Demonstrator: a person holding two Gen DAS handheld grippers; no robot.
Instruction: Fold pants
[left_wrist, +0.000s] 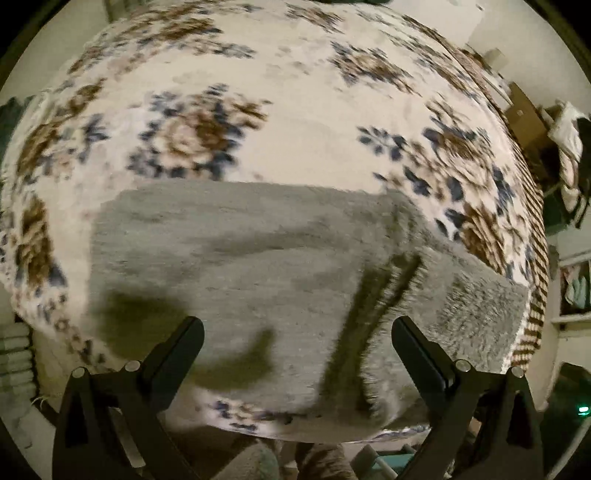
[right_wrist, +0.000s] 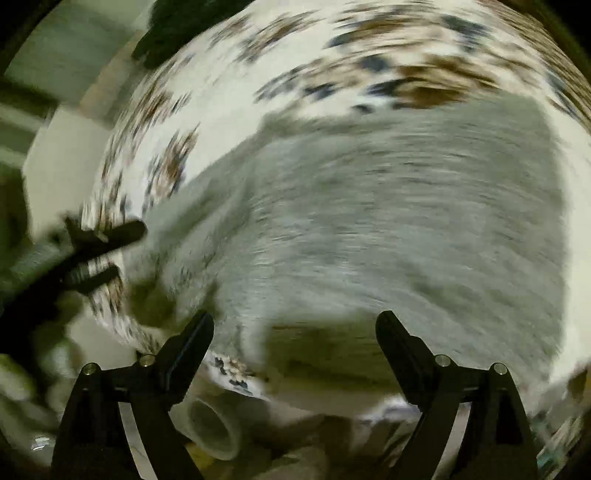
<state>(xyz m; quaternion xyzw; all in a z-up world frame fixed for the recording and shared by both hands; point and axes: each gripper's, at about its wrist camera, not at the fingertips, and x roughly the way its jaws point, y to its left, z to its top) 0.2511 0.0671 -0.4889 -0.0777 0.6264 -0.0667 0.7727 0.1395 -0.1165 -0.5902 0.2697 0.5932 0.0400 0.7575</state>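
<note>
Left gripper (left_wrist: 297, 332): closest to my left wrist camera, its two black fingers stand wide apart and grasp nothing; I see grey fabric below the gap, pointed steeply downward.
Right gripper (right_wrist: 294, 326): in my right wrist camera the black fingers are likewise spread wide and released, with no cloth pinched between them; the picture is heavily smeared.
Pants (left_wrist: 258, 266): a grey, fuzzy garment lying folded into a broad block on the near part of the bed, directly under both of my tools.
Pants fold: in the left view a dark crease runs down the right part of the garment, and a fluffier flap (left_wrist: 476, 302) extends toward the bed's right edge.
Bedspread (left_wrist: 295, 110): cream cloth printed with brown and blue flowers, covering the bed beneath the pants and stretching well beyond them.
Bedspread border (left_wrist: 535, 266): a brown and white striped band along the right edge.
Left tool seen from the right: at the left edge of my right view, black fingers (right_wrist: 107, 236) hover near the pants' edge; blur hides whether they touch.
Room edges: cluttered shelves (left_wrist: 572, 280) at far right, too indistinct for me to tell more.
</note>
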